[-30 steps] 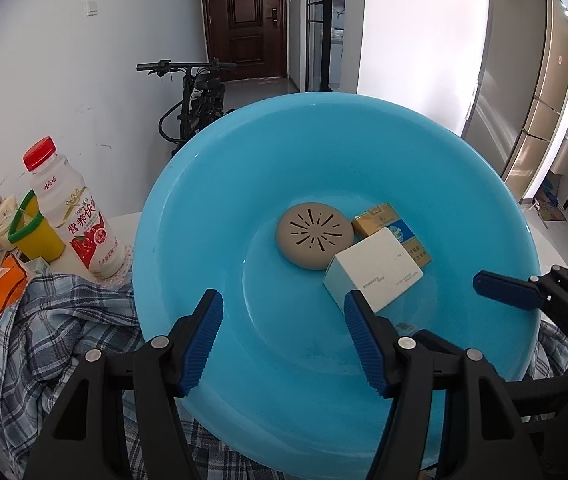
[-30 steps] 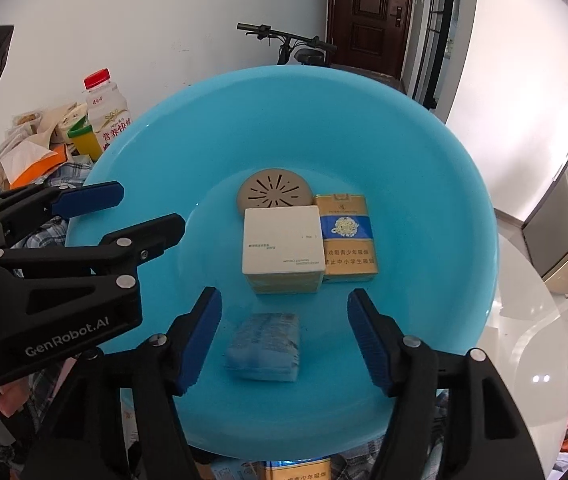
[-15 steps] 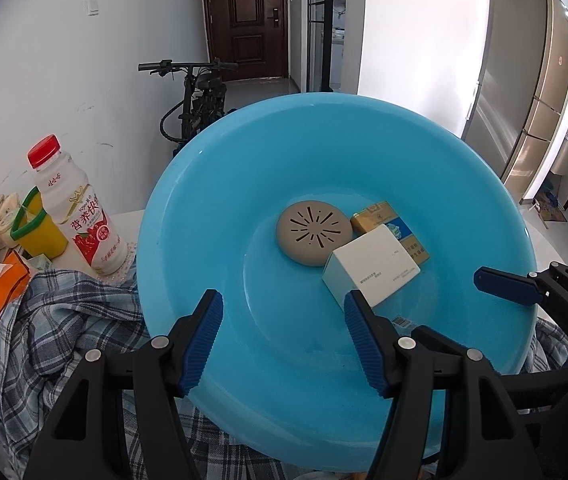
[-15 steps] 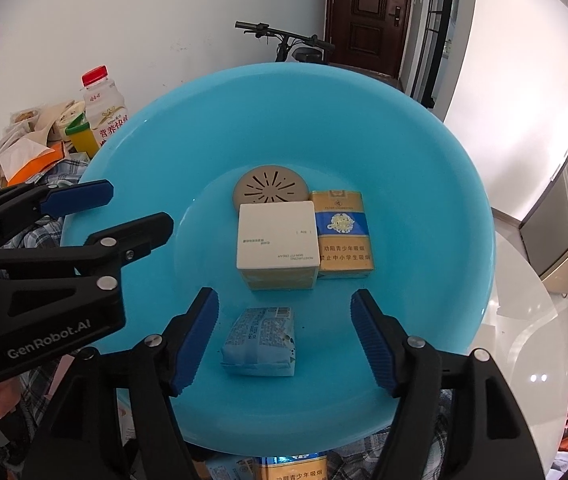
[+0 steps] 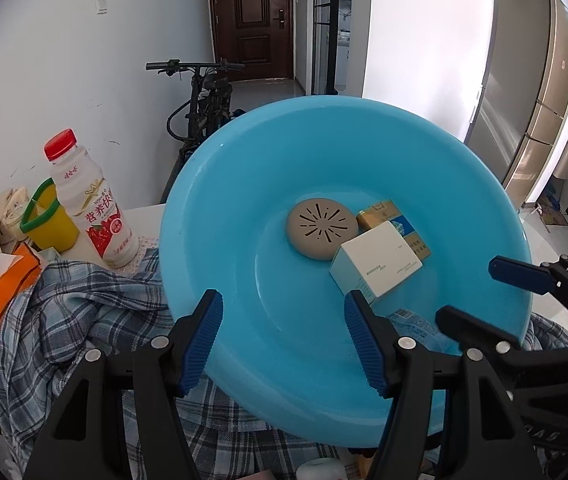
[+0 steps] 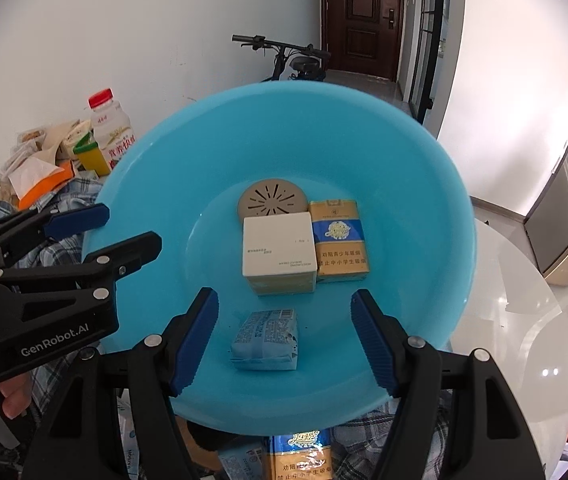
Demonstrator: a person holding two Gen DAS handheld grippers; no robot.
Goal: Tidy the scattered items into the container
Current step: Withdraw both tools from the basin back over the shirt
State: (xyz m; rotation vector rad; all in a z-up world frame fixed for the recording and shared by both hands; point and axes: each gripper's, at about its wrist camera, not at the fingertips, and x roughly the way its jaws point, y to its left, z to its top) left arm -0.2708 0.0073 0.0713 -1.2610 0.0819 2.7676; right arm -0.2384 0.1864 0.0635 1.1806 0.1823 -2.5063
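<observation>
Both grippers are hovering at the near rim of the basin (image 6: 423, 168), which is resting tilted on a plaid shirt (image 5: 84, 312) spread over the desk (image 6: 515, 320). The left gripper (image 5: 280, 344) is holding its jaws wide apart with nothing between them; the right gripper (image 6: 284, 338) is likewise spread and gripping nothing, its jaws framing the tissue pack (image 6: 266, 340) lying free on the basin floor. Further in, a white box (image 6: 278, 252) is sitting against a gold cigarette pack (image 6: 337, 240), with a perforated disc (image 6: 272, 202) just behind them; the items are probably gathering at the lowest part of the sloping floor. A second cigarette pack (image 6: 297, 456) is lying outside, partly hidden under the near rim and cut off by the frame edge, so tidying appears unfinished. A small white object (image 5: 319, 470) at the bottom of the left view is too cropped to identify. A bottle (image 5: 92, 208) and a yellow cup (image 5: 50, 224) are standing beyond the shirt.
</observation>
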